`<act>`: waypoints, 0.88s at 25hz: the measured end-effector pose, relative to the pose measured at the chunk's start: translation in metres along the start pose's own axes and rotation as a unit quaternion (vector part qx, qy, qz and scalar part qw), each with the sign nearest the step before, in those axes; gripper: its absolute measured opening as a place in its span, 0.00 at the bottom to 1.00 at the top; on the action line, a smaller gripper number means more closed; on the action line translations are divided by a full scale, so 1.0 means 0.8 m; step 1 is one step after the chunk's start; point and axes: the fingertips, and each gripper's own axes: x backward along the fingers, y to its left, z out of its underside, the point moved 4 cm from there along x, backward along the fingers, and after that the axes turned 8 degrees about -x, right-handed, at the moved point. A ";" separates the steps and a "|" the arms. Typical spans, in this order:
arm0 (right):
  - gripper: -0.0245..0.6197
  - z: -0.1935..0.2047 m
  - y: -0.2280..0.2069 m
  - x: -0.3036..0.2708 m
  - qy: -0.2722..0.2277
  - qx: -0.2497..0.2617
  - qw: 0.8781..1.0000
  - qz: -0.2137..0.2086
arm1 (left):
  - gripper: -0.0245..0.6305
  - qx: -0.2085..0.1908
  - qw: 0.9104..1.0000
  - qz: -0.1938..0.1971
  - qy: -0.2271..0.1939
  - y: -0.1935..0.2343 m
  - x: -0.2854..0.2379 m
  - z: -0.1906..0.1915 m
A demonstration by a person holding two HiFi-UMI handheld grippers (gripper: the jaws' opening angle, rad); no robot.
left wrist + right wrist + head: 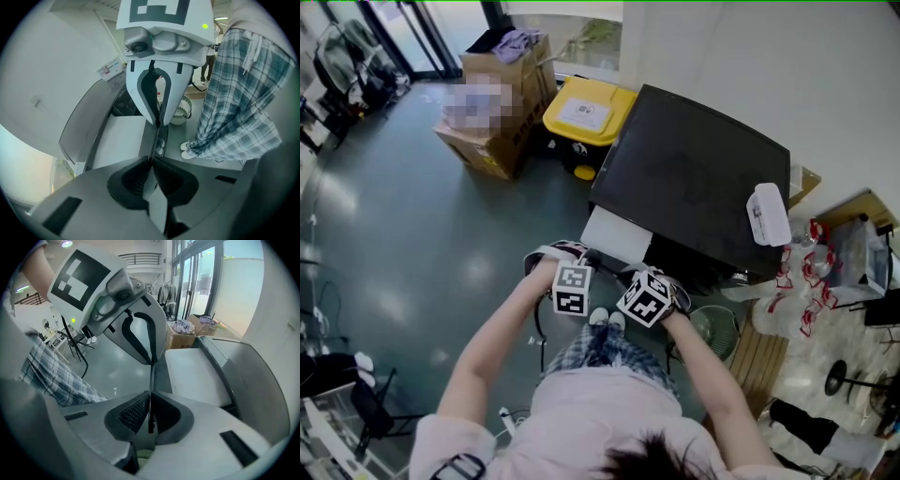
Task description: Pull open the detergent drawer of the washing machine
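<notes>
The drawer (617, 234) juts well out of the washer's (694, 178) front, so the pull looks mostly done, with perhaps a last stretch left. At the drawer's outer end, away from the washer, the left gripper (152, 161) and right gripper (150, 397) face each other, jaws nearly together, each pinching its thin front edge

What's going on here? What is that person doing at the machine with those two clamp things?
A person stands at the front of a black-topped washing machine with a two-jaw gripper in each hand. The left gripper and the right gripper are both pinched shut on the thin front edge of the white detergent drawer, facing each other from opposite sides. The drawer sticks out from the machine's front, so it looks at least partly pulled open.
</notes>
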 end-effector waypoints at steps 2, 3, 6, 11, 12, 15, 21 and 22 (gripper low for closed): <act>0.10 0.001 0.003 -0.001 0.000 0.001 1.000 -0.006 | 0.12 0.000 1.000 0.002 -0.001 -0.003 0.001 0.000; 0.10 0.001 0.005 -0.001 -0.001 0.001 1.000 -0.008 | 0.12 0.000 1.000 0.003 -0.001 -0.005 0.001 0.000; 0.10 0.001 0.011 0.000 -0.003 0.000 1.000 -0.013 | 0.12 0.003 1.000 0.006 -0.003 -0.011 0.004 0.000; 0.10 0.004 0.024 0.000 -0.005 0.005 1.000 -0.020 | 0.12 0.003 1.000 0.012 -0.005 -0.023 0.008 0.000; 0.10 0.004 0.026 0.000 -0.005 0.005 1.000 -0.019 | 0.12 0.004 1.000 0.011 -0.006 -0.025 0.009 0.000; 0.10 0.006 0.031 -0.001 -0.005 0.002 1.000 -0.019 | 0.12 0.007 1.000 0.011 -0.005 -0.030 0.010 0.001; 0.10 0.007 0.035 -0.002 -0.006 -0.002 1.000 -0.023 | 0.12 0.009 1.000 0.011 -0.005 -0.034 0.011 0.000; 0.10 0.007 0.035 -0.002 -0.007 -0.003 1.000 -0.025 | 0.12 0.010 1.000 0.011 -0.005 -0.033 0.011 0.000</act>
